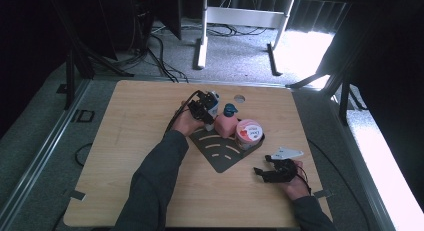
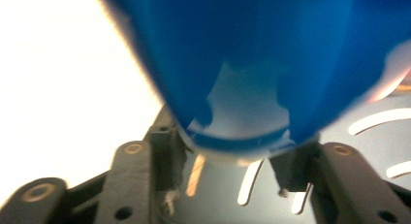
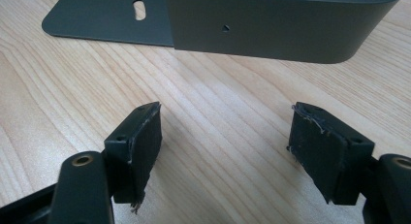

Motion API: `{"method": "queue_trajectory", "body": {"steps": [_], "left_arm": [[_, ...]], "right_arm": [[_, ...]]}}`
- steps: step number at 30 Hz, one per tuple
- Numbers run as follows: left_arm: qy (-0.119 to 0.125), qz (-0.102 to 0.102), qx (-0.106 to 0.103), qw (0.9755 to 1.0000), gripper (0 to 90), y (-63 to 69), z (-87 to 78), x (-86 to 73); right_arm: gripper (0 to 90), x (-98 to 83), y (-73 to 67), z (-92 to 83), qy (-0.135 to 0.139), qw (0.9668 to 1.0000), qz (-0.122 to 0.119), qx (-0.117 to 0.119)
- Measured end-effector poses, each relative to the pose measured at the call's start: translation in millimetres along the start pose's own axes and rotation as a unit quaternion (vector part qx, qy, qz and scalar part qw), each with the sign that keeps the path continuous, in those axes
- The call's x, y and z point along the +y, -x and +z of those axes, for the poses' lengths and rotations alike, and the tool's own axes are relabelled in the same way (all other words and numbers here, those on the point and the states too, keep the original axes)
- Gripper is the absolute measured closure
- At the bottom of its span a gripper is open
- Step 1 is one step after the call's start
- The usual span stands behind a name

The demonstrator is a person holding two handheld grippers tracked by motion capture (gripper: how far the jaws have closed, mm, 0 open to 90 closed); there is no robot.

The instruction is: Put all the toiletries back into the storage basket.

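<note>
Two hand-held grippers: left [image 1: 202, 109] pinching blue-and-white bottle [image 2: 252, 78] over dark slotted tray [image 1: 220, 151]; right [image 3: 225, 151] spread, empty

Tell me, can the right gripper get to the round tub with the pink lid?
Probably yes. The right gripper is open over bare table, and the tub stands just ahead in the dark rack; only the rack's low wall lies between.

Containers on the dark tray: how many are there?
3. A white bottle with a blue label at the tray's far corner in the left claw, a pink bottle beside it, a Dove tub rightmost.
</note>
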State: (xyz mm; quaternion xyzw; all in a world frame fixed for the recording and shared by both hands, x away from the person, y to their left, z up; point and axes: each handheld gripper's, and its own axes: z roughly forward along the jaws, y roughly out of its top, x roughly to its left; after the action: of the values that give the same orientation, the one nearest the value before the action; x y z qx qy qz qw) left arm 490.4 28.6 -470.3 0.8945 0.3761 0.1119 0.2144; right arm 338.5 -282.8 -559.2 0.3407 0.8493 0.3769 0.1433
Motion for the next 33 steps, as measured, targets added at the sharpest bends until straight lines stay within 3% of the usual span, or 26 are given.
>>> {"method": "queue_trajectory", "body": {"steps": [11,17,18,22,33], "left_arm": [[0.002,0.011,0.003,0.9999,56.7,0.1,1.5,-2.4],[-0.009,0.0,0.0,1.0,56.2,-0.2,4.6,-3.5],[-0.008,-0.002,0.0,1.0,51.4,-0.2,4.7,-4.1],[-0.013,-0.002,0.004,0.9999,49.0,-0.8,1.8,-7.3],[0.02,-0.015,0.003,0.9997,47.9,-10.2,-21.6,-27.6]], "right_arm": [[27.1,0.0,-0.3,0.1,-0.001,1.0,-0.002,-0.001],[27.1,0.0,-0.2,0.0,-0.001,1.0,-0.002,-0.001],[27.1,0.0,-0.1,0.0,-0.001,1.0,-0.002,-0.001],[27.0,0.0,-0.1,0.0,-0.001,1.0,-0.001,0.0],[27.1,0.0,-0.2,0.0,-0.001,1.0,-0.002,-0.001]]}}
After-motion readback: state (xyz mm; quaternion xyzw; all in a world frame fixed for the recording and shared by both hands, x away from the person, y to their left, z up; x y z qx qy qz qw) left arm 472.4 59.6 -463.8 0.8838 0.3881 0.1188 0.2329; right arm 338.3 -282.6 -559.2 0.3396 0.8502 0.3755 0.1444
